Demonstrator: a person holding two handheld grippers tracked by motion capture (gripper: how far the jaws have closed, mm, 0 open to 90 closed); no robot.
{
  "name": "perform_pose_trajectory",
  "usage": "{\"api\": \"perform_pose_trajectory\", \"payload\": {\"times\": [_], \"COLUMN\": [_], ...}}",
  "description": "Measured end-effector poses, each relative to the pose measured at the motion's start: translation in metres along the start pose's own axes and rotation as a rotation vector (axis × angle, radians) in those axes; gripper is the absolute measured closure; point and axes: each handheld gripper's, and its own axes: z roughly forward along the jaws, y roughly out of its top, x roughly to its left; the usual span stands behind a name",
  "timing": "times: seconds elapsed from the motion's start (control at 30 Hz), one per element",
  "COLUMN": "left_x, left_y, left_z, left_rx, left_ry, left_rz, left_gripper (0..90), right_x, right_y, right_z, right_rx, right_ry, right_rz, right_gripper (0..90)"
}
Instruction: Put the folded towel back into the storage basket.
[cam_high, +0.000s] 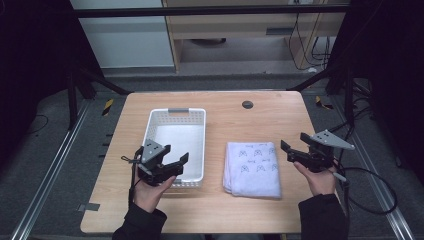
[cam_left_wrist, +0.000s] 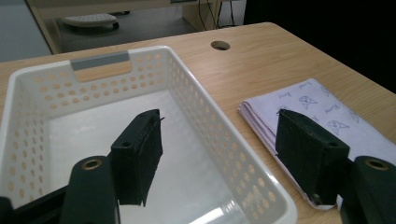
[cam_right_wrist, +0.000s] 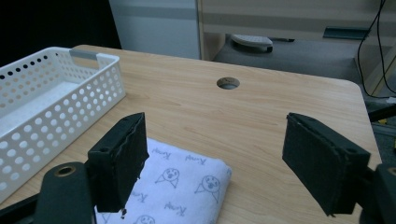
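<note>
Both tools held apart over a desk with an empty basket and a folded towel.

The desk (cam_high: 215, 200) carries two things side by side, near the person's edge and within easy reach. The white perforated basket (cam_high: 197, 116) sits left of centre and is empty, likely ready to receive the towel. The folded towel (cam_high: 252, 170) lies flat just right of it, apart from the basket, with stacked edges a jaw could pinch. The left tool (cam_high: 175, 161) hovers over the basket's near right corner, jaws wide apart and holding nothing. The right tool (cam_high: 294, 146) hangs just right of the towel, jaws likewise spread, empty. The towel bears small cartoon faces and short script words, too small to read.
</note>
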Motion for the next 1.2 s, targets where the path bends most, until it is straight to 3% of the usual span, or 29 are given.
{"api": "perform_pose_trajectory", "payload": {"times": [0.67, 1.2], "left_x": [-0.050, -0.082], "left_y": [0.003, -0.006], "left_z": [0.037, 0.065], "left_rx": [0.038, 0.086], "left_ry": [-0.069, -0.101], "left_rz": [0.085, 0.118], "left_gripper": [31.4, 33.0], "right_x": [-0.003, -0.005], "right_y": [0.005, 0.001], "right_z": [0.012, 0.025], "right_rx": [0.027, 0.074], "right_ry": [0.009, 0.010], "right_rz": [-0.008, -0.015], "right_gripper": [21.3, 23.2]}}
